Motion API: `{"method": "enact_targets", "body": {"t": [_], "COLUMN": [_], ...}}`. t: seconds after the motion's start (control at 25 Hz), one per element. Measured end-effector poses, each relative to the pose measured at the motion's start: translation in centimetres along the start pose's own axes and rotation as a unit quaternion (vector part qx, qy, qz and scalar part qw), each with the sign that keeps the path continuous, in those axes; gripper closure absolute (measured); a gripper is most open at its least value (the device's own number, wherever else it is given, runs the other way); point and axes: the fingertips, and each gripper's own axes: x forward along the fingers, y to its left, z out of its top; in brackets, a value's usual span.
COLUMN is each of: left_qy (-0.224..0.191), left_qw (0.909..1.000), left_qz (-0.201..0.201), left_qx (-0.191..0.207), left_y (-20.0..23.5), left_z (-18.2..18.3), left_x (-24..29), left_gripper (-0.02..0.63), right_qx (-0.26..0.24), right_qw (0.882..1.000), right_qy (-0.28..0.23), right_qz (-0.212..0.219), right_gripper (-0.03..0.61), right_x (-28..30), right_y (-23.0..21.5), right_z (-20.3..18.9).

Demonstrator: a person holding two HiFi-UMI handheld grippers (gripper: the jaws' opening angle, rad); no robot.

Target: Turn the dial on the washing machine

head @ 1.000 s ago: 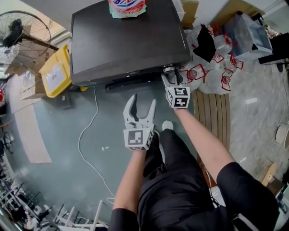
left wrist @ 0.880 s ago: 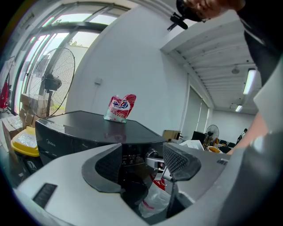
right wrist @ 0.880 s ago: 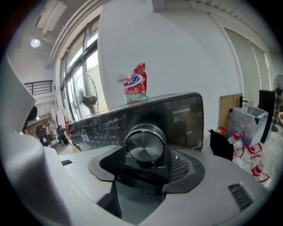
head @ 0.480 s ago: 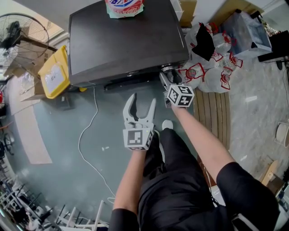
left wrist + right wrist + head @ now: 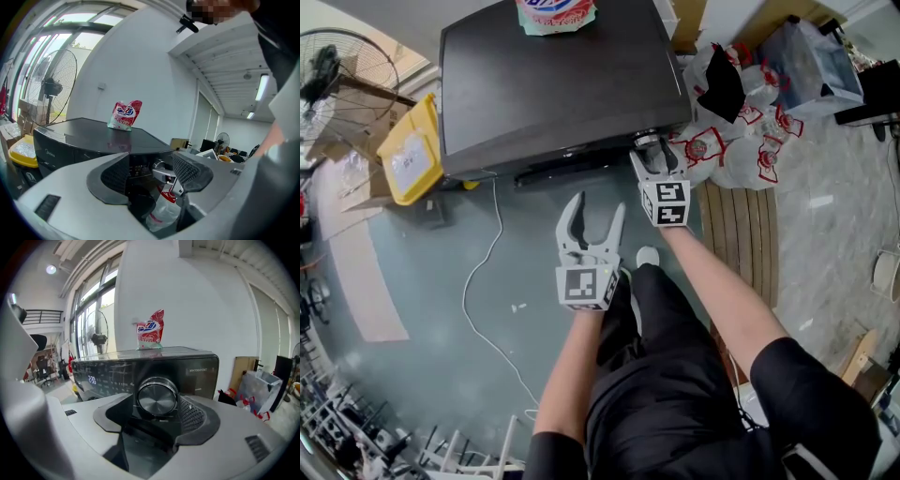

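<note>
The left gripper (image 5: 594,217) hangs in front of the dark glossy washing machine (image 5: 562,84), well short of it, its jaws spread apart with nothing between them. Over at the right end of the machine's front panel sits the round brushed-metal dial (image 5: 156,394), and the right gripper (image 5: 158,412) has its two jaws closed against opposite sides of the dial's rim. The dial looks rigid, smooth and probably slick, fixed to the panel so it can only rotate, so I judge the rim the right place to hold, squeezed firmly and twisted squarely about its axis.
</note>
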Motion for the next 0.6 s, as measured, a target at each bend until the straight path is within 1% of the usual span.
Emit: {"method": "enact_targets", "body": {"t": [0.24, 0.32, 0.48, 0.6], "left_qy": [-0.005, -0.002, 0.000, 0.001], "left_qw": [1.0000, 1.0000, 1.0000, 1.0000], "left_qz": [-0.007, -0.009, -0.007, -0.009], "left_qx": [0.003, 0.001, -0.003, -0.004], "left_y": [-0.1, -0.1, 0.1, 0.0], "left_z": [-0.3, -0.6, -0.9, -1.1], "left_x": [-0.2, -0.3, -0.4, -0.3], "left_gripper": [0.347, 0.347, 0.347, 0.347], "right_qx": [-0.009, -0.004, 0.055, 0.108], "right_qw": [1.000, 1.000, 0.998, 0.994], "right_qy": [0.016, 0.018, 0.004, -0.006], "right_qz": [-0.018, -0.019, -0.006, 0.005], "right_gripper": [0.316, 0.316, 0.316, 0.316], "right_x": [0.1, 0.1, 0.1, 0.1], "right_y": [-0.1, -0.2, -0.5, -0.6], "right_z": [-0.2, -0.2, -0.2, -0.3]}}
